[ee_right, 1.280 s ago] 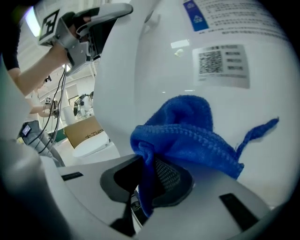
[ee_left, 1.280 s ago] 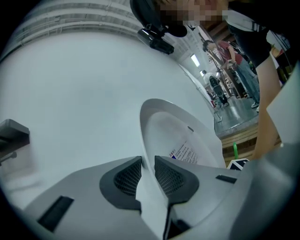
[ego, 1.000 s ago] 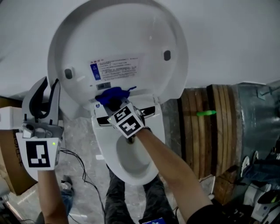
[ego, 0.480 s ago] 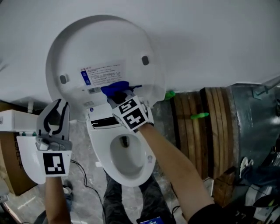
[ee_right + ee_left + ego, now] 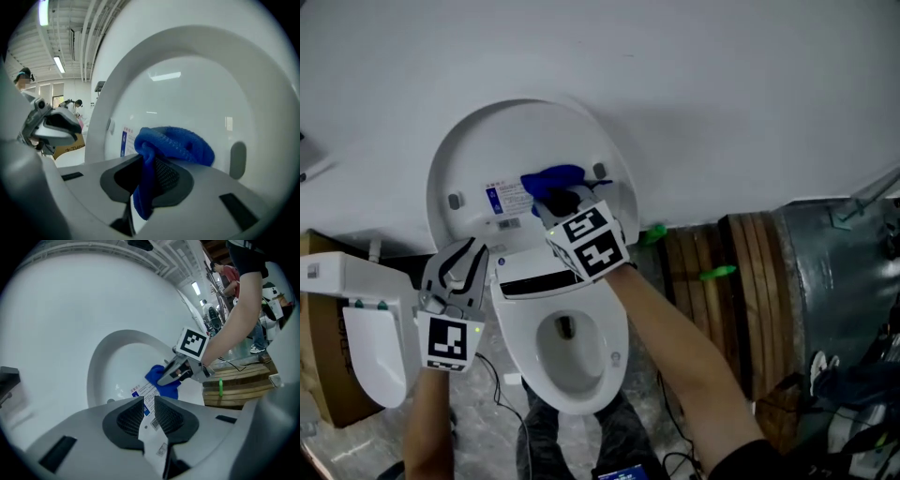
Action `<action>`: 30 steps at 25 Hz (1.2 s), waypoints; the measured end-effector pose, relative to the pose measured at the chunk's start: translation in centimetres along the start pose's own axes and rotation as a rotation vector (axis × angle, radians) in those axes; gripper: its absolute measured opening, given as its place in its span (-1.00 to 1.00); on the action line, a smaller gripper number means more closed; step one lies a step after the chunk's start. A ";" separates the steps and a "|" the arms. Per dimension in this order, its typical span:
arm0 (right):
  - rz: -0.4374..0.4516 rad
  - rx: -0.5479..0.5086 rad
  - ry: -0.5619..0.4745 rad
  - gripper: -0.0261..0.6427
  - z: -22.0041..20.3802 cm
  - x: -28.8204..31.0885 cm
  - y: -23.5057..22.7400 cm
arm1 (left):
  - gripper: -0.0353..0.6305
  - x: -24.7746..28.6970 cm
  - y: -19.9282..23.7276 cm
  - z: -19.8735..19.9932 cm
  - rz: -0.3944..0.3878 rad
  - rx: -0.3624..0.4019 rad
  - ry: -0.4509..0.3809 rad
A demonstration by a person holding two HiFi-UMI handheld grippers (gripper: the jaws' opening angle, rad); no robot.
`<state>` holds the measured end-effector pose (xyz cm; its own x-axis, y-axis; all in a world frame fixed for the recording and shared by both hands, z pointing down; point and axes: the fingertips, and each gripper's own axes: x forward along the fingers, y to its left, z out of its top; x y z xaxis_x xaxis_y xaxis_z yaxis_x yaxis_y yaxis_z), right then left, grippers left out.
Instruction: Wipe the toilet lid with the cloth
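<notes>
The white toilet lid stands raised against the wall, a printed label on its inner face. My right gripper is shut on a blue cloth and holds it against the lid's upper middle, beside the label. In the right gripper view the cloth bulges over the jaws of the right gripper in front of the lid. My left gripper hovers left of the bowl, below the lid's left edge. Its jaws stand a narrow gap apart with nothing between them. The left gripper view shows the cloth on the lid.
Stacked wooden boards with a green piece stand right of the toilet, a grey metal drum beyond them. A white box and a cardboard carton sit at the left. Cables lie on the floor.
My right gripper has carried the cloth up the lid, from near the hinge to beside the label's upper end. My left gripper has moved right, closer to the toilet.
</notes>
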<state>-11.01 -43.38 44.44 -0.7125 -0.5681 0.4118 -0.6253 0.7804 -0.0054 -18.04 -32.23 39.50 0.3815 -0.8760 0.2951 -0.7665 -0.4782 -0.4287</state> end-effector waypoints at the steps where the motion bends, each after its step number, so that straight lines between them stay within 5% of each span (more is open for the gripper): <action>1: -0.006 -0.004 -0.018 -0.75 1.3 -0.4 -0.2 | -0.67 0.1 0.1 0.1 -0.007 0.004 0.005; 9: 0.003 0.036 -0.211 -0.75 12.5 -2.3 -0.1 | -0.67 0.2 0.3 -0.7 -0.066 -0.027 0.038; 14: 0.045 -0.009 -0.227 -0.75 13.7 0.0 2.8 | -0.68 1.2 0.0 -2.6 -0.128 -0.085 0.104; 23: 0.176 -0.003 -0.087 -0.75 4.1 4.2 7.5 | -0.83 4.0 -0.8 -5.4 -0.163 -0.204 0.156; 30: 0.194 0.046 0.044 -0.75 -5.1 5.5 7.0 | -0.84 5.9 -3.3 -8.7 -0.209 -0.267 0.195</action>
<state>-17.69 -39.74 51.30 -0.8069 -0.3958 0.4384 -0.4924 0.8608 -0.1291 -17.77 -35.29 50.02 0.4579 -0.7205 0.5207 -0.8000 -0.5894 -0.1121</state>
